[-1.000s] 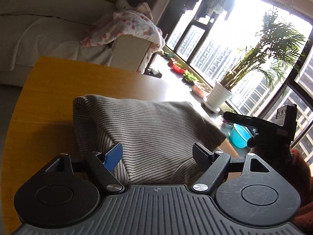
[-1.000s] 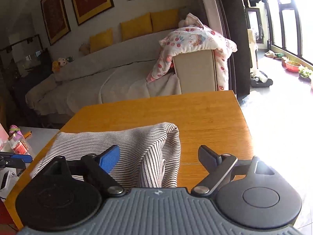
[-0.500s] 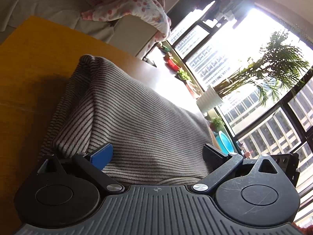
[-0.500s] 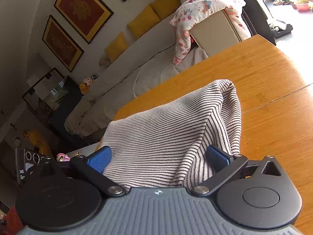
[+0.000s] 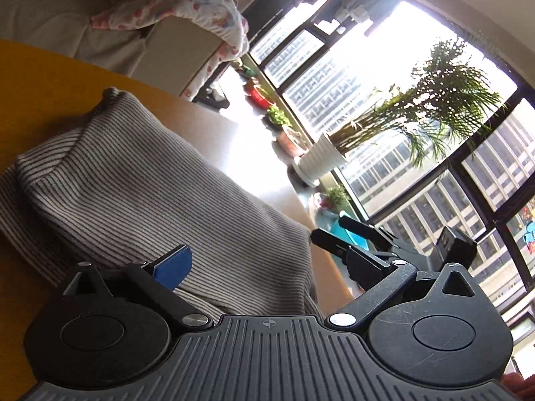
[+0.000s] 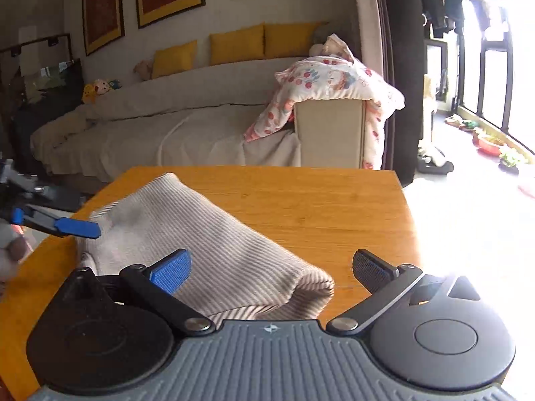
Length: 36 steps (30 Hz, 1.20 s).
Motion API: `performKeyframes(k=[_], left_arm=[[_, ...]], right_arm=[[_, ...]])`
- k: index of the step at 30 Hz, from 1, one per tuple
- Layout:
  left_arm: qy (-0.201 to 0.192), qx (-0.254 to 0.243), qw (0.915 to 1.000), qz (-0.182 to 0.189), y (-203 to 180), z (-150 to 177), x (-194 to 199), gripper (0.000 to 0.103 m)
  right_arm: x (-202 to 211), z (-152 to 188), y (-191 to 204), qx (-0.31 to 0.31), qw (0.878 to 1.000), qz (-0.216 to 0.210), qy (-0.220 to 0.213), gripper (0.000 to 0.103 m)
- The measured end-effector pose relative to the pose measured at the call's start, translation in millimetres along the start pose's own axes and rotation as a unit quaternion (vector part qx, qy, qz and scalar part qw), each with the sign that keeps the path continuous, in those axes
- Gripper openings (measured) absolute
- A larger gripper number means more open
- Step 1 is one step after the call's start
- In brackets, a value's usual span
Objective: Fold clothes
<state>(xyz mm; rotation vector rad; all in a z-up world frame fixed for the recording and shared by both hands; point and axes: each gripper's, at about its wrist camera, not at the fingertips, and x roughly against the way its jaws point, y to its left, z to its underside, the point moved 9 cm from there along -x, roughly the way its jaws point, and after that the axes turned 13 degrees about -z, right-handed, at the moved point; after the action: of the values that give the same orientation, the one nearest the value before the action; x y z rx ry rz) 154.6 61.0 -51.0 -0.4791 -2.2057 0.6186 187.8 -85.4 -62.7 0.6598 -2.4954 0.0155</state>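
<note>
A grey-and-white striped garment [image 5: 150, 200] lies folded in a soft heap on the wooden table [image 5: 33, 83]. My left gripper [image 5: 267, 264] is open, its blue pad and black finger spread over the garment's near edge, holding nothing. In the right wrist view the same garment [image 6: 200, 234] stretches from the table's left edge toward me. My right gripper [image 6: 272, 269] is open above its near right corner. The left gripper's blue finger [image 6: 78, 228] hovers at the garment's far left end. The right gripper's black fingers [image 5: 334, 242] show past the garment's right end.
Behind the table [image 6: 317, 207] stands a beige sofa [image 6: 167, 133] with a floral quilt [image 6: 334, 80] over its arm. Off the table's right edge is sunlit floor, with a potted palm [image 5: 321, 160], small plants and a teal basin by the window.
Both grippers have pulled back and shifted. The garment's top layer has come down into a lower heap. The left gripper's blue finger has come into the right wrist view.
</note>
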Motion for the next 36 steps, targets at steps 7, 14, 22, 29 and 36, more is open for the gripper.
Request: performKeyframes(k=[7, 14, 22, 29, 36], left_arm=[[0.040, 0.000, 0.9990, -0.022, 19.7, 14.0, -33.2, 0.101], [0.019, -0.005, 0.9985, -0.050, 30.9, -20.6, -58.8, 0.102], [0.001, -0.066, 0.9918, -0.110, 20.3, -20.2, -57.5, 0.102], [-0.014, -0.171, 0.9728, -0.156, 0.5, 19.4, -22.6, 0.102], [-0.003, -0.207, 0.9611, -0.183, 8.5, 43.6, -12.1, 0.102]], right_arm=[[-45.0, 33.1, -8.4, 0.042, 0.996, 0.055, 0.057, 0.103], [-9.3, 64.0, 20.2, 0.007, 0.997, 0.051, 0.052, 0.103], [-2.7, 74.9, 52.9, 0.021, 0.998, 0.027, 0.047, 0.103], [-3.6, 82.6, 37.0, -0.075, 0.995, -0.022, 0.063, 0.103], [12.3, 66.5, 42.7, -0.043, 0.999, -0.014, 0.028, 0.103]])
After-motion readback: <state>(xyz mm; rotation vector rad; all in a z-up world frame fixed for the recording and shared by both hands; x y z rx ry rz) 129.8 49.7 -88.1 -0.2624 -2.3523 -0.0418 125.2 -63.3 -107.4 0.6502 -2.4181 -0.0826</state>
